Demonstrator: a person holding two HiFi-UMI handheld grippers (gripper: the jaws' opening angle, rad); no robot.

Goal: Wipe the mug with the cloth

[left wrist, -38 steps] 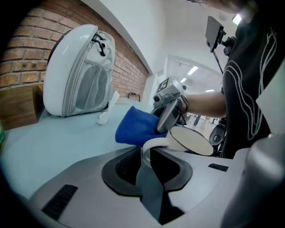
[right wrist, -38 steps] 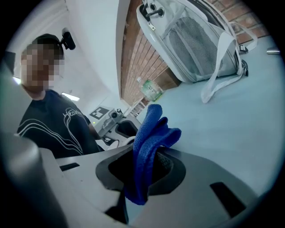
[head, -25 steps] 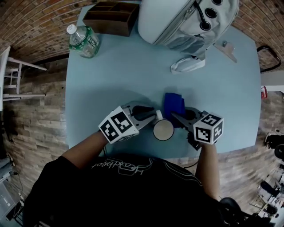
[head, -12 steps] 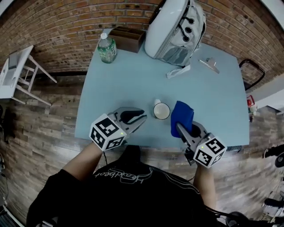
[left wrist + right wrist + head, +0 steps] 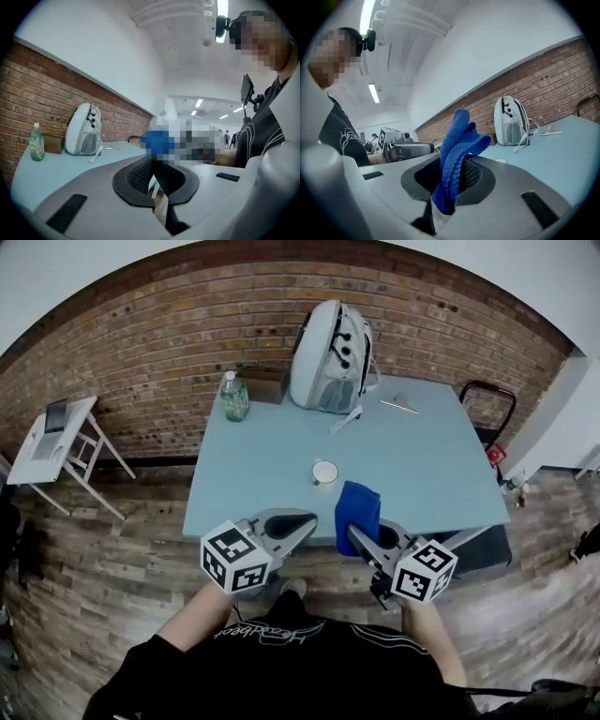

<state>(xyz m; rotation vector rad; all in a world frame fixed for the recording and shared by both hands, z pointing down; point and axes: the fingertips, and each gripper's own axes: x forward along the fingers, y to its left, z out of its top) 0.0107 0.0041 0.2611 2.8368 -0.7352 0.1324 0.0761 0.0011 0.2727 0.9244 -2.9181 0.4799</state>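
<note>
Here, soft ribbed blue cloth

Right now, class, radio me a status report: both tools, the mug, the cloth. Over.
Left tool just closed, empty. Right tool shut on blue cloth. Mug upright on table, apart from both tools. Nothing in the way.

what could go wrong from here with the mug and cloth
The mug stands unheld on the table; the left gripper has just closed on nothing, so a one-handed wipe could push or tip it. The cloth is pinched by a bunched end in the right gripper and might slip out.
</note>
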